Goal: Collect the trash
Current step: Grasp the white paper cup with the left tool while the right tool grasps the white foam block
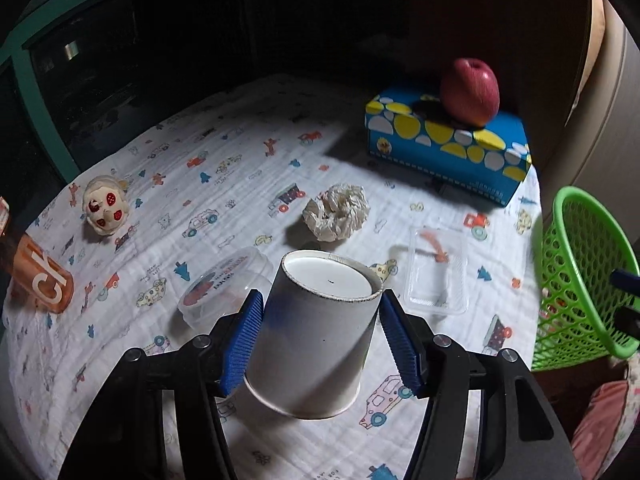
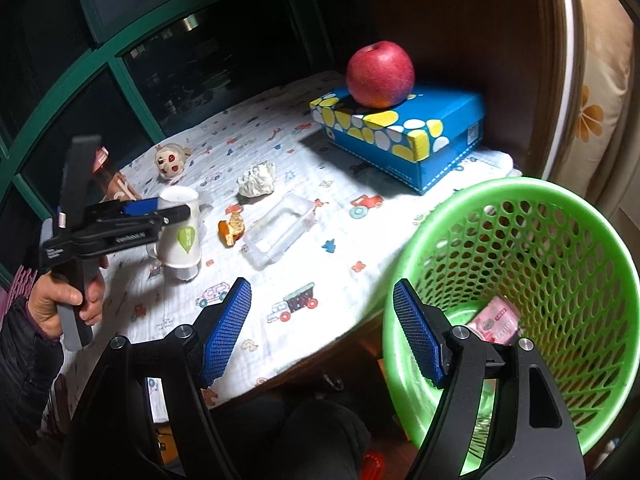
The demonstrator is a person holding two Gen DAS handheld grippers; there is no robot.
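My left gripper (image 1: 320,344) is shut on a white paper cup (image 1: 316,332), held upside down just above the patterned tablecloth; it also shows in the right wrist view (image 2: 180,232). My right gripper (image 2: 322,332) is open and empty at the table's front edge, next to a green mesh basket (image 2: 520,208) that holds a pink wrapper (image 2: 496,322). A crumpled paper ball (image 1: 338,212), a clear plastic tray (image 1: 438,276), a round plastic lid container (image 1: 220,288) and an orange food scrap (image 2: 232,230) lie on the cloth.
A blue tissue box (image 1: 448,148) with a red apple (image 1: 470,92) on it stands at the back right. A small doll head (image 1: 105,210) and an orange bottle (image 1: 40,280) lie at the left. Dark windows stand behind the table.
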